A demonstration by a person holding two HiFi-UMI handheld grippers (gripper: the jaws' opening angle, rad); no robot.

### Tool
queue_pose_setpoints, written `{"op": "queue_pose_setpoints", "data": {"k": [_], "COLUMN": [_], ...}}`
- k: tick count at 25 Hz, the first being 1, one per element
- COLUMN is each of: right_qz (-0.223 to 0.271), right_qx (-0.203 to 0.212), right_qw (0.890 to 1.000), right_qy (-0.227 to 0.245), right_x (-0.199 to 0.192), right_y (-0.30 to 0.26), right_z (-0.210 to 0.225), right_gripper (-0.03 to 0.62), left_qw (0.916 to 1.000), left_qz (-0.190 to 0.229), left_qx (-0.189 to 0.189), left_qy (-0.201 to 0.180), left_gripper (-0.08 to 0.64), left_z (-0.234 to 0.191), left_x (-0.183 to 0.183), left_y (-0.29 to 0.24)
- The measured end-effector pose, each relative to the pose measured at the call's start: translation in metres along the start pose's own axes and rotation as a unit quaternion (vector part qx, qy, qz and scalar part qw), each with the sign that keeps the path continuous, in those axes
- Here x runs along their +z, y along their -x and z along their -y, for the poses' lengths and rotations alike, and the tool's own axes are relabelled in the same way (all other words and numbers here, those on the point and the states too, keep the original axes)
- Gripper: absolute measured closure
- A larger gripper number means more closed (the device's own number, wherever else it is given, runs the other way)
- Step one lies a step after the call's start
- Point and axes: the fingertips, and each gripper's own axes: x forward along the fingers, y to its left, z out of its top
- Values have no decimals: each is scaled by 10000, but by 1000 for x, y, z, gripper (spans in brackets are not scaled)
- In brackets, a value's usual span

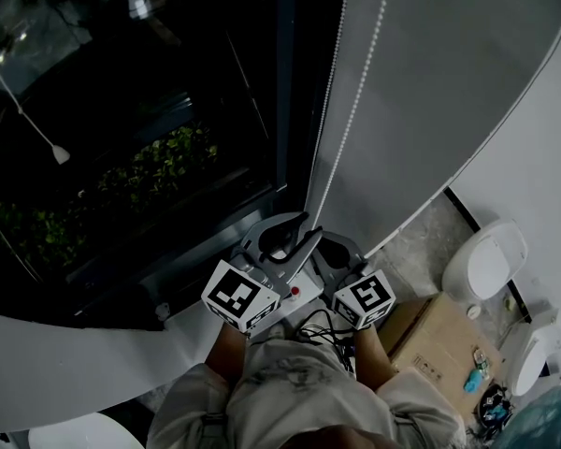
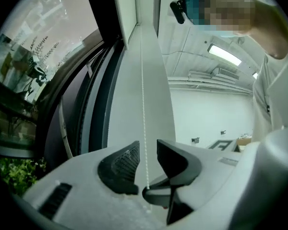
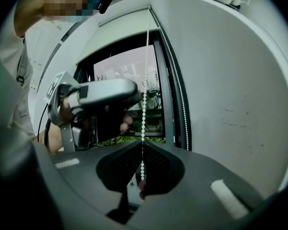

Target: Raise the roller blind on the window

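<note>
White beads run through both claws at the window. The right gripper (image 3: 142,145) has its jaws pressed together on the bead chain (image 3: 144,104), pinching it and holding it taut. The left gripper (image 2: 146,150) sits just beside it and slightly higher, jaws spread wide. A strand of the chain hangs free in that gap and touches neither ribbed pad (image 2: 120,164). From the head view the two tools sit close together in front of the person, the chain's two strands climbing away past them along the pale wall (image 1: 467,73) beside the dark window frame (image 1: 290,82). Beyond the glass, green plants (image 1: 168,162) lie well below.

The roller blind is hard to place. A pale band (image 3: 115,30) across the top of the window opening in the right gripper view may be its lower edge, and the glass in view is uncovered, so the blind looks well raised.

The step in hand reads as a hand-over-hand haul, with the right claw anchoring the chain and the left placed for a fresh grip. Next, the left jaws should close squarely on the strand between them before the right lets go, then pull straight down along the chain's line so the beads do not slip
</note>
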Motion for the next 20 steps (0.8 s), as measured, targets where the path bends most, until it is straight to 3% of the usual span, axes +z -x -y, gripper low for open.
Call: {"op": "queue_pose_setpoints", "data": {"k": [4, 10, 16, 20], "right_qz": [-9, -8, 2, -27], "right_qx": [63, 61, 79, 71], "right_qw": [10000, 10000, 10000, 10000], "right_qy": [14, 63, 51, 13], "right_x": [0, 1, 2, -1], "right_y": [-2, -4, -6, -5], "right_z": [-5, -5, -5, -4], "right_gripper": [580, 580, 580, 580], "left_qw": [9997, 9995, 9992, 9992], "left_qz": [142, 235, 293, 333], "left_qx": [-63, -83, 9, 44], "left_qy": [-200, -200, -270, -218], "left_gripper": [436, 442, 531, 538], "left_z": [1, -3, -7, -10], "left_x": [21, 32, 38, 38], "left_y": [-14, -24, -24, -23]}}
